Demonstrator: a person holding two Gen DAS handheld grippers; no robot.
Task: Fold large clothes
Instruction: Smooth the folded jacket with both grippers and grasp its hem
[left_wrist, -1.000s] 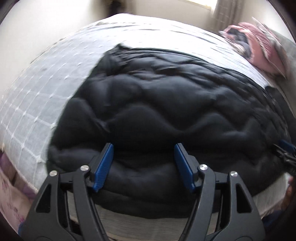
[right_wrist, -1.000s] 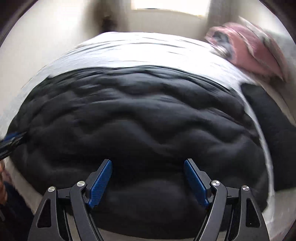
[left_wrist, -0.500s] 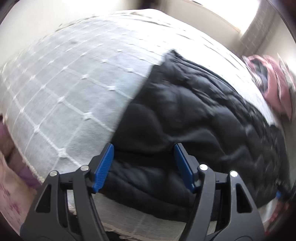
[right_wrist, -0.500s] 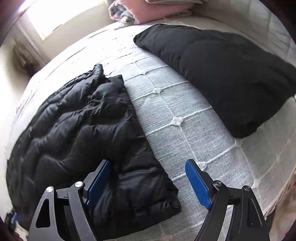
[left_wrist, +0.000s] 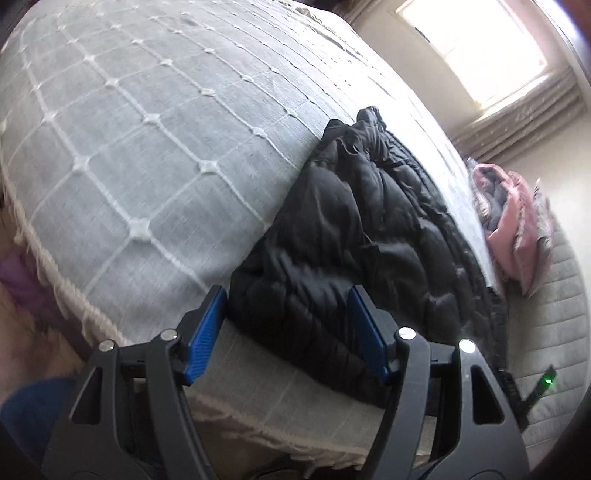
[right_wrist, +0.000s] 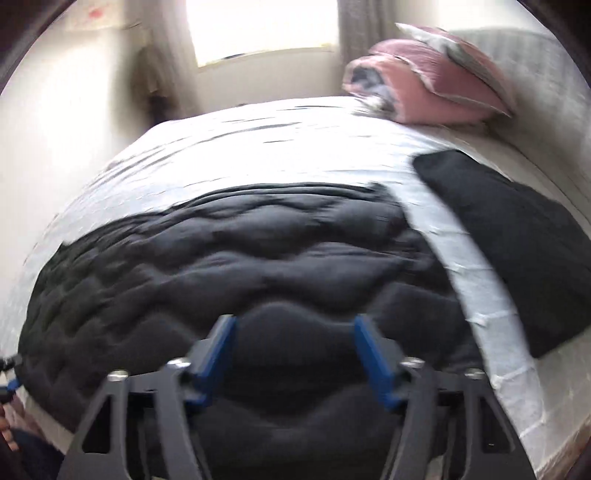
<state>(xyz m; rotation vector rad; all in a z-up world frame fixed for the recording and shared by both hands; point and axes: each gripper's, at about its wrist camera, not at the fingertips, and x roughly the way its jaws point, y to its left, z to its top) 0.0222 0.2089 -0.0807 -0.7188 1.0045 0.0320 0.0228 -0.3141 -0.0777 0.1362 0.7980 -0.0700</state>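
Observation:
A black quilted puffer jacket (left_wrist: 365, 236) lies flat on a bed with a grey checked cover (left_wrist: 147, 147); it also shows in the right wrist view (right_wrist: 240, 266). My left gripper (left_wrist: 288, 314) is open and empty, its blue pads astride the jacket's near left corner at the bed's edge. My right gripper (right_wrist: 295, 332) is open and empty, its jaws over the jacket's near hem. The left gripper's tip (right_wrist: 9, 373) shows at the far left of the right wrist view.
A second black folded garment (right_wrist: 517, 251) lies on the bed to the right of the jacket. A pink pillow (right_wrist: 436, 77) sits at the headboard, also in the left wrist view (left_wrist: 513, 229). A bright window (right_wrist: 262, 29) is behind the bed.
The right wrist view swung back from the jacket's right edge to face the jacket's middle. The left gripper stayed at the jacket's left corner, turned a little more leftward. Both stay open.

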